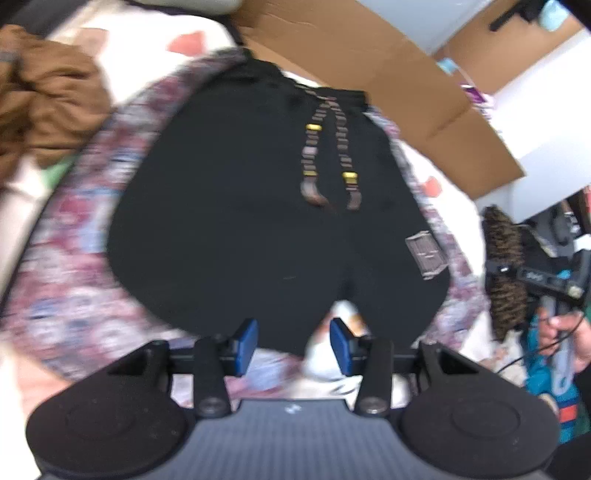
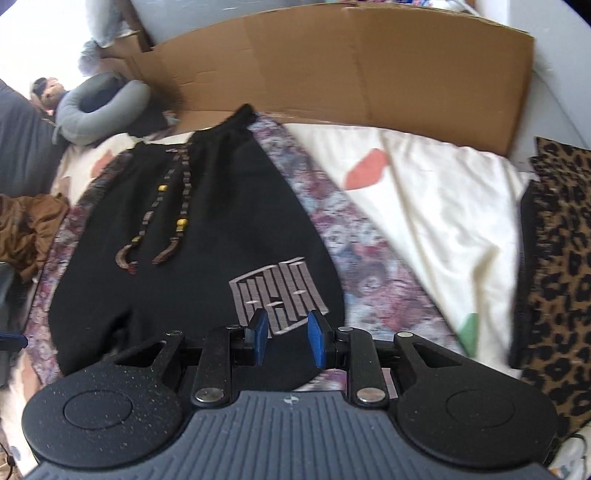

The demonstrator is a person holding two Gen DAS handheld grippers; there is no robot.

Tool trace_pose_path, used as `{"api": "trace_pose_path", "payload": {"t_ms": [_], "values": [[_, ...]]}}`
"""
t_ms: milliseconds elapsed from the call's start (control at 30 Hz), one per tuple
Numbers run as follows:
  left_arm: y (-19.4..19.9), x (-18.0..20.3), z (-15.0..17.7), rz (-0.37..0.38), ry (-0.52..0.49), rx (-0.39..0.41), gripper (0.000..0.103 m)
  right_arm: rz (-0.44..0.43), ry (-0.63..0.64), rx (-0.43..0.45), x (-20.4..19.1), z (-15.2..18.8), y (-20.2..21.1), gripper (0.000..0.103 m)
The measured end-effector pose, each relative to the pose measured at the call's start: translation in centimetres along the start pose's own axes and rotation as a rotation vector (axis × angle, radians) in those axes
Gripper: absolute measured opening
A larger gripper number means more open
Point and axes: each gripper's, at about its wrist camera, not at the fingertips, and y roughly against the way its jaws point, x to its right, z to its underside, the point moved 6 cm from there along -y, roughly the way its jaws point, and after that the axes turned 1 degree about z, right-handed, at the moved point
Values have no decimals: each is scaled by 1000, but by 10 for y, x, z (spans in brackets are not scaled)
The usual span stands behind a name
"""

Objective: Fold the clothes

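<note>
Left wrist view: black shorts (image 1: 240, 206) lie flat in the middle of a cream bedsheet (image 1: 147, 33), matte knit, rounded outline, each side edged with a mottled red-blue floral panel (image 1: 74, 266). Two flat woven drawstrings (image 1: 325, 147), brown with yellow bands, trail down from the waistband. A grey woven logo patch (image 1: 426, 254) sits near the right hem. Left gripper (image 1: 293, 345) hangs over the near hem, blue pads partly apart, nothing between them. Crumpled brown cloth (image 1: 44, 103) left of the shorts; corrugated cardboard (image 1: 388, 74) beyond them. A hand (image 1: 565, 332) grips a tool right of the shorts.

Right wrist view: same shorts (image 2: 207, 229), left of centre on the sheet (image 2: 424, 192). Right gripper (image 2: 287, 338) sits above the logo patch (image 2: 280, 295), pads narrowly apart, empty. Leopard-print fabric (image 2: 557, 258), folded flat, well right of the shorts; grey neck pillow (image 2: 96, 107), padded horseshoe, beyond their left corner; cardboard (image 2: 369, 59) behind
</note>
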Motion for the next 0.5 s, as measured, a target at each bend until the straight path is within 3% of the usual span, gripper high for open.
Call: {"api": "trace_pose_path", "payload": {"t_ms": [133,500], "values": [[31,-23,7,-81,-9,20,45,-35,21,1,-27,0,-6,31],[64,-47,52,-114,84,105,47,-112,137,-37,-103,2,-19,33]]}}
